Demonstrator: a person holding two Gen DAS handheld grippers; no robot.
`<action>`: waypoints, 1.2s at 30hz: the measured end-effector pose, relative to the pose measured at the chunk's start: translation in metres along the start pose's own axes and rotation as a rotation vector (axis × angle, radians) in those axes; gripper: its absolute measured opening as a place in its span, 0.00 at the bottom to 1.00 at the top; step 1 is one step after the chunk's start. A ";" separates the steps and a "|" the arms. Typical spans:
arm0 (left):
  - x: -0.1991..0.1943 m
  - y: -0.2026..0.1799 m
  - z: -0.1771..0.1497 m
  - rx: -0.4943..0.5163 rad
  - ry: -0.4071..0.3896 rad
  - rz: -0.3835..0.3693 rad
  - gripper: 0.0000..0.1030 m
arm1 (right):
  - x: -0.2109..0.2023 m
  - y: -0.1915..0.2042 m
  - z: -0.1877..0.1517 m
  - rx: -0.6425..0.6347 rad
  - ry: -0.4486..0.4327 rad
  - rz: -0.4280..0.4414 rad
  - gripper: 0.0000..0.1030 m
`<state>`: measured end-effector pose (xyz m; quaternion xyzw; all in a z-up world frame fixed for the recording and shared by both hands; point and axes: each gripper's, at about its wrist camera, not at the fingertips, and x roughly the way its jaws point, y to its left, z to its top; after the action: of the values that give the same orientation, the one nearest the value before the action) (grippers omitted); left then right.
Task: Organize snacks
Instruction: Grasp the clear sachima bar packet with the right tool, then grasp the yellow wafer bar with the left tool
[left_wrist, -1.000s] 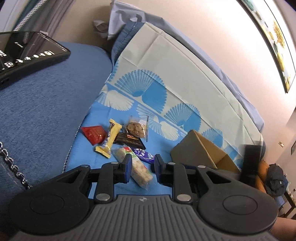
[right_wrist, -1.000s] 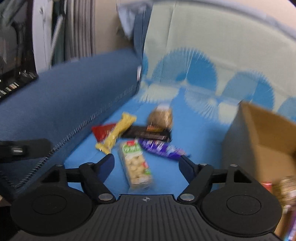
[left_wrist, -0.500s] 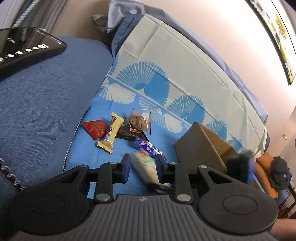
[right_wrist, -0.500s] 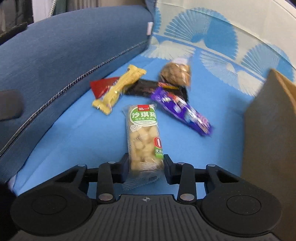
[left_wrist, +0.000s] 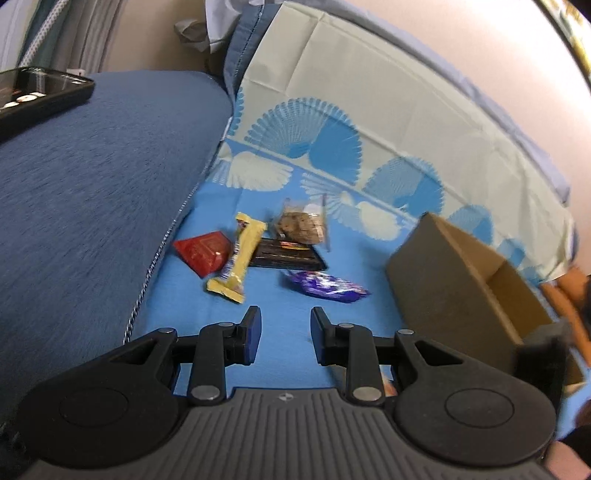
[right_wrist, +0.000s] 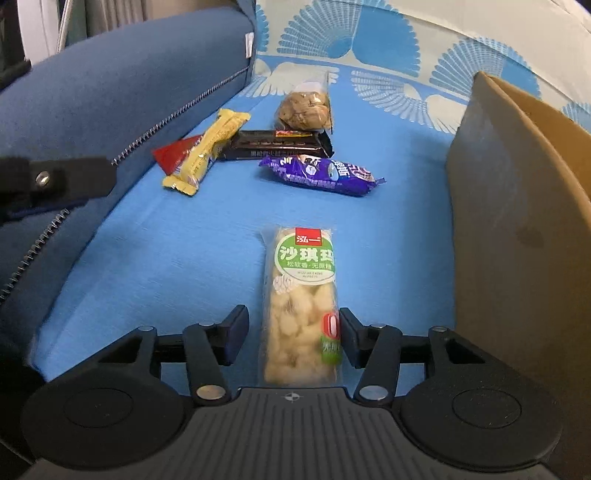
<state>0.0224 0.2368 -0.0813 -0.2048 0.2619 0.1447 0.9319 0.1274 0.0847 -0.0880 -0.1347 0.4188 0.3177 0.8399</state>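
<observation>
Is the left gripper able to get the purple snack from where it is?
Probably yes. The left gripper is empty, and only bare blue cloth lies between it and the purple snack. The box sits off to the side.

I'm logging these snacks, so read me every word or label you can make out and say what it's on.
"沙琪玛": large white characters on the green label of the clear snack pack.
Red logo tag above it: too small to read.
Purple wrapper: white print, too blurred.
Black bar: small print, unreadable.
Yellow bar, red packet: nothing legible.
</observation>
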 end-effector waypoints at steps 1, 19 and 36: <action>0.006 -0.002 0.001 0.012 -0.006 0.022 0.30 | 0.001 -0.002 0.001 0.013 0.002 0.007 0.53; 0.146 -0.027 0.032 0.270 0.109 0.430 0.19 | -0.002 -0.013 0.005 0.039 0.039 0.074 0.37; 0.009 -0.022 -0.014 0.199 0.292 0.046 0.14 | -0.019 -0.004 -0.008 -0.002 -0.027 0.057 0.37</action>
<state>0.0324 0.2125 -0.0900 -0.1241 0.4122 0.1082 0.8961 0.1162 0.0695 -0.0779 -0.1190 0.4107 0.3438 0.8361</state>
